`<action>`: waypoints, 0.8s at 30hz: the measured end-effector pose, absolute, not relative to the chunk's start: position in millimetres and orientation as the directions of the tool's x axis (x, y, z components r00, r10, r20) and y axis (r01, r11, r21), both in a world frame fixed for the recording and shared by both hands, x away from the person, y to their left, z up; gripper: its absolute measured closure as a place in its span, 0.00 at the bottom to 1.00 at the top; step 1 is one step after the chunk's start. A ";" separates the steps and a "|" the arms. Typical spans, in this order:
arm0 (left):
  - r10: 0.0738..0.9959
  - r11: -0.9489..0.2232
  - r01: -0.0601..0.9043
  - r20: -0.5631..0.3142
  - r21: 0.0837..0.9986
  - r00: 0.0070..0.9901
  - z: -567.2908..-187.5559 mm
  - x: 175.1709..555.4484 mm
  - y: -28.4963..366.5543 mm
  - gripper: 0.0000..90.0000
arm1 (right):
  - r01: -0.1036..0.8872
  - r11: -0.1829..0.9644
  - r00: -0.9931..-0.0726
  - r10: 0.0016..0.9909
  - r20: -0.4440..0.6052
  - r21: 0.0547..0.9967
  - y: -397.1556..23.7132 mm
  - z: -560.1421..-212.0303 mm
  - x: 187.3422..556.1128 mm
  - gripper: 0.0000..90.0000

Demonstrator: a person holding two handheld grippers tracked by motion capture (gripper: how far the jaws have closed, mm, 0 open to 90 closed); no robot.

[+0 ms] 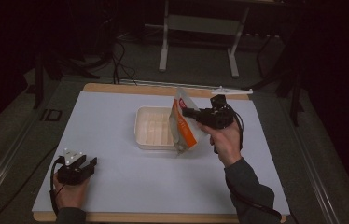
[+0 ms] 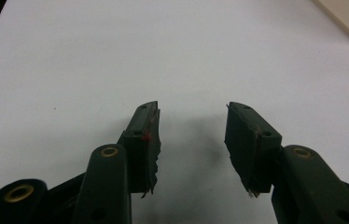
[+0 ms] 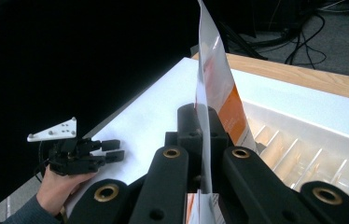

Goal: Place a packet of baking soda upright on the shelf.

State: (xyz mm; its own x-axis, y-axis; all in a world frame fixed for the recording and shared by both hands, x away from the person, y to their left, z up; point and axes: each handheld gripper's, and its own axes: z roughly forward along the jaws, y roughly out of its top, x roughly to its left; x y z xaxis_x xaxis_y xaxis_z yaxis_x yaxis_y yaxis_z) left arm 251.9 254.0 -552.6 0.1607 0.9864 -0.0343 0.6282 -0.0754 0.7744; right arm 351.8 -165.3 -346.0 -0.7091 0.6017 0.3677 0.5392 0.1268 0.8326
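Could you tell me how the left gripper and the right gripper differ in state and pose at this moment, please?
The left gripper is open with nothing between its jaws; the right gripper is shut on the orange-and-white pouch. The left gripper sits low at the table's near corner, while the right gripper is raised beside the white tray. Both are black and hand-held.

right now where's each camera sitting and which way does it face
High view: above the person's side, facing forward and down on the white table; both hands and grippers show.
Left gripper view: on the left gripper, facing bare tabletop past its open black fingers.
Right gripper view: on the right gripper, whose fingers pinch the orange-and-white plastic pouch.
Shared: high and right gripper views both show the white ribbed tray.
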 end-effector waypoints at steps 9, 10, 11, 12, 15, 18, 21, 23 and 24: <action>0.986 -0.077 0.630 -0.033 0.773 0.162 -552.6 252.2 254.0 0.60 | 0.543 0.106 -0.691 0.619 0.372 0.833 -168.6 -346.3 357.7 1.00; 0.986 -0.078 0.630 -0.032 0.773 0.162 -552.6 252.2 254.0 0.61 | 0.544 0.101 -0.686 0.624 0.373 0.833 -169.0 -345.5 358.9 1.00; 0.986 -0.078 0.630 -0.032 0.773 0.161 -552.6 252.1 253.9 0.61 | 0.543 0.101 -0.685 0.627 0.370 0.834 -169.1 -345.1 359.3 1.00; 0.986 -0.077 0.629 -0.032 0.774 0.161 -552.6 252.1 253.9 0.60 | 0.540 0.101 -0.684 0.631 0.366 0.835 -169.1 -344.8 359.8 1.00; 0.987 -0.076 0.630 -0.033 0.773 0.160 -552.5 252.1 253.9 0.60 | 0.540 0.097 -0.680 0.636 0.366 0.836 -169.2 -344.1 361.6 1.00; 0.987 -0.076 0.629 -0.033 0.773 0.160 -552.6 252.1 253.9 0.60 | 0.541 0.086 -0.666 0.652 0.363 0.837 -169.2 -343.0 365.6 1.00; 0.987 -0.076 0.630 -0.034 0.773 0.160 -552.6 252.1 253.9 0.60 | 0.538 0.081 -0.660 0.660 0.359 0.839 -168.4 -342.6 367.8 1.00; 0.987 -0.076 0.630 -0.034 0.773 0.160 -552.6 252.1 253.9 0.60 | 0.538 0.073 -0.653 0.666 0.360 0.840 -168.1 -342.7 369.6 1.00; 0.987 -0.076 0.630 -0.034 0.773 0.160 -552.6 252.1 253.9 0.60 | 0.539 0.068 -0.650 0.668 0.362 0.840 -167.7 -342.8 370.4 1.00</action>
